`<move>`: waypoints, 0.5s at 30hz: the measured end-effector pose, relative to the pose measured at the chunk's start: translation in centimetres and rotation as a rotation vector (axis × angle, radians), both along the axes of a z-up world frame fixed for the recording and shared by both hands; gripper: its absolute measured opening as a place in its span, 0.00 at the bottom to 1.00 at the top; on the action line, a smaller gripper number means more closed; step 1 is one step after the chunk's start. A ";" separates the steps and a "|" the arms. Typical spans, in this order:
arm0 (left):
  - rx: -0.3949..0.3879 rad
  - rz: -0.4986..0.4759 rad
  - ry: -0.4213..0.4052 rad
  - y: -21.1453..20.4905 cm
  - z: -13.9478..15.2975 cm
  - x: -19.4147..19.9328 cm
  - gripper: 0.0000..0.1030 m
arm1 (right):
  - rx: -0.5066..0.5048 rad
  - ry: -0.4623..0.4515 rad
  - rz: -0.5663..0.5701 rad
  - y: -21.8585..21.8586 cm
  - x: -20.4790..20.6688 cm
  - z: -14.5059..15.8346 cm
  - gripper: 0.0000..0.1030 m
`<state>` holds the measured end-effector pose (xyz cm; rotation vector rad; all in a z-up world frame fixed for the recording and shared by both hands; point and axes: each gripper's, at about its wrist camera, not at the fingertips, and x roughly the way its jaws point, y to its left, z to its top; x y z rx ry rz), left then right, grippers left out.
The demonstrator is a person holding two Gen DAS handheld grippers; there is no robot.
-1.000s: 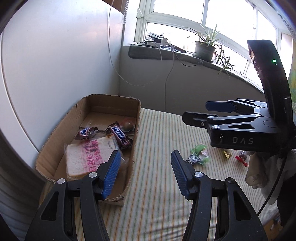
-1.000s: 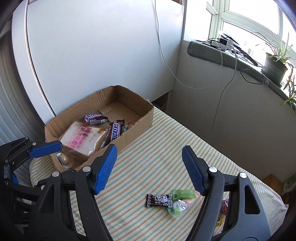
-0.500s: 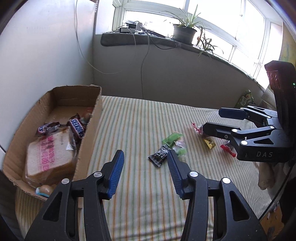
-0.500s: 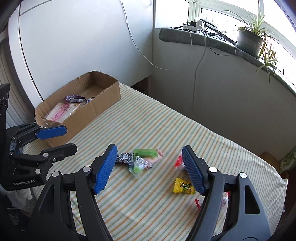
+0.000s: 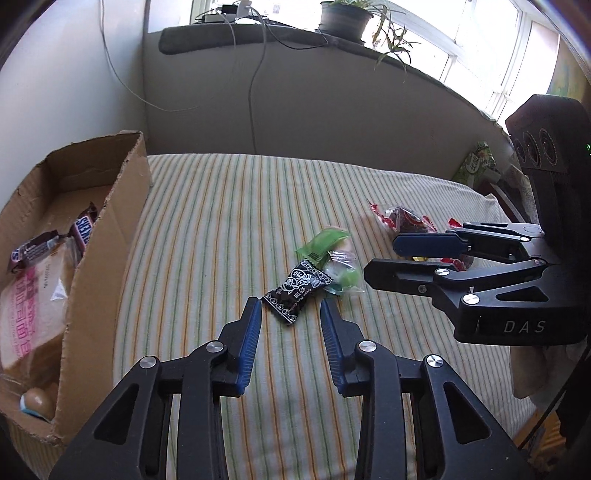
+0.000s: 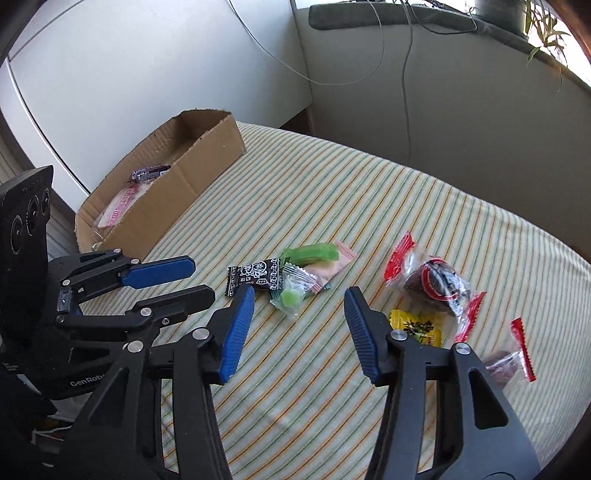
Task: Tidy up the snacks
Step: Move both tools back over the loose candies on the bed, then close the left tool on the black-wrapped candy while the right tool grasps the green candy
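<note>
A black patterned candy packet (image 5: 295,291) (image 6: 255,278) lies on the striped tablecloth beside a green wrapper (image 5: 323,242) (image 6: 308,253) and a clear packet with a green sweet (image 5: 343,277) (image 6: 291,295). My left gripper (image 5: 290,308) (image 6: 192,280) hovers just short of the black packet, jaws closing, nothing between them. My right gripper (image 6: 299,295) (image 5: 380,260) hangs over the clear packet, jaws closing, pads touching nothing. A cardboard box (image 5: 107,236) (image 6: 184,173) at the left holds a bread bag (image 5: 29,299) and chocolate bars (image 5: 83,229).
To the right lie a red-ended dark cake packet (image 6: 432,280) (image 5: 402,218), a yellow packet (image 6: 417,325) and another red-ended packet (image 6: 513,358). A wall with hanging cables and a sill with a potted plant (image 5: 345,16) stand behind the table.
Both grippers have swung from the box toward the loose snacks and come lower. Both pairs of jaws have narrowed, the left more than the right.
</note>
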<state>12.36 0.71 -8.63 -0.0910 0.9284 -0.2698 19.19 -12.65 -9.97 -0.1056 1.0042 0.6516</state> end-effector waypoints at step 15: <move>0.089 -0.113 0.003 -1.7 -1.9 2.3 0.31 | 0.005 0.129 -0.046 1.5 2.6 -3.1 0.34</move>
